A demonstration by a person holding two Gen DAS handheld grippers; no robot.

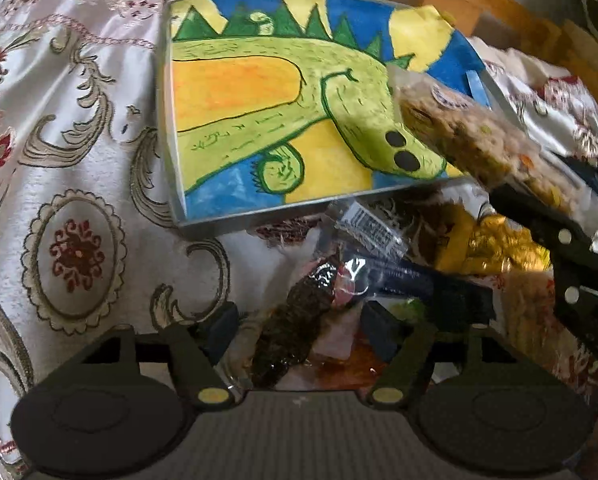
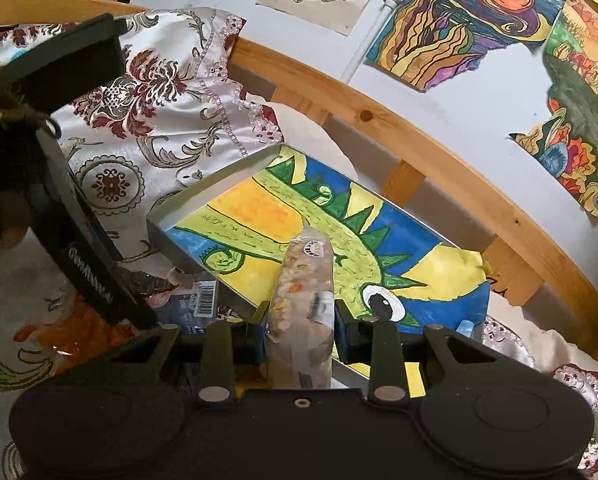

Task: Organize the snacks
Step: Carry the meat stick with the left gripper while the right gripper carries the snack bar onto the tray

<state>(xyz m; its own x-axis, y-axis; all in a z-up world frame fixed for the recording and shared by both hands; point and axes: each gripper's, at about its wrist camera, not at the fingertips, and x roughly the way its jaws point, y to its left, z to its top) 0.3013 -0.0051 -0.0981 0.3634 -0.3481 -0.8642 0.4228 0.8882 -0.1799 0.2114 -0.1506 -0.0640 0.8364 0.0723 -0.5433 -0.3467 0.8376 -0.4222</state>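
Note:
A shallow metal tray [image 1: 167, 120] [image 2: 203, 196], lined with a green dinosaur drawing, lies on the patterned cloth. My right gripper [image 2: 299, 324] [image 1: 539, 200] is shut on a pale nut-and-seed bar [image 2: 303, 280] [image 1: 467, 136] in clear wrap. The bar's free end sticks out over the tray's drawing. My left gripper [image 1: 299, 332] points down at a heap of snacks in front of the tray. It is open, with a dark bar [image 1: 291, 332] in clear wrap lying between its fingers, and the pads stand off it. Gold-wrapped sweets [image 1: 495, 248] and a blue barcoded pack [image 1: 371, 228] lie in the heap.
White embroidered cloth [image 1: 79, 160] covers the surface left of the tray. A wooden rail [image 2: 419, 144] runs behind the tray, with coloured drawings [image 2: 459, 20] on the wall above. An orange wrapper [image 2: 59, 332] lies at the left. The left tool's black body [image 2: 71, 220] crosses the right wrist view.

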